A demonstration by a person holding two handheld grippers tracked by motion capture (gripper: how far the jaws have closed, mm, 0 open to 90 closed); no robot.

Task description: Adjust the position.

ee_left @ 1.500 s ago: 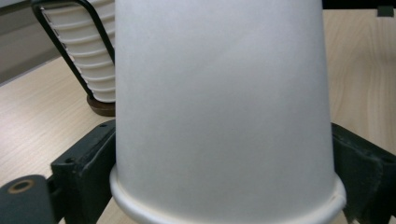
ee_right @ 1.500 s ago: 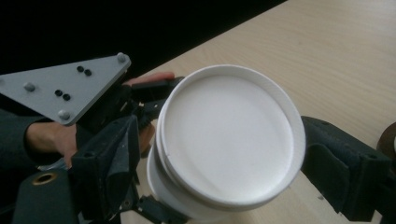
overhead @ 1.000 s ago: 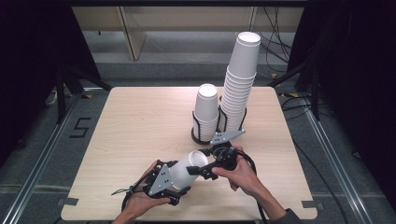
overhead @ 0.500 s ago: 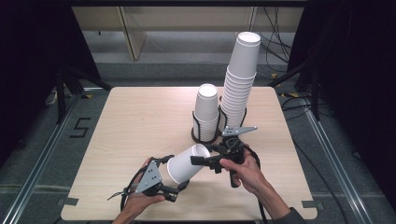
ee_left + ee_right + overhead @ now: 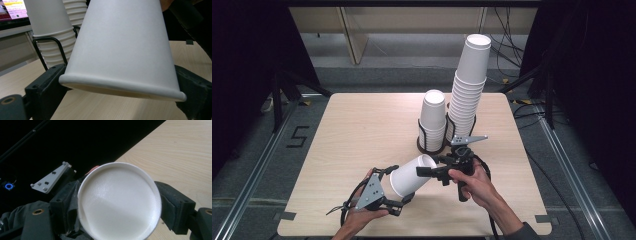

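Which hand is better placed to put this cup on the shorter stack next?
Probably right. The right gripper grips the paper cup at its base and is nearer the shorter stack, whose cups stand base-up. The left gripper holds the rim end.

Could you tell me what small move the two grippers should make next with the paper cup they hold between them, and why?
Probably the left gripper should open and back off. The white paper cup lies tilted above the table, clamped at both ends: the left gripper's jaws pinch its rim end and the right gripper holds its base end. Releasing one end would let the right carry it toward the cup stacks in the wire holder.
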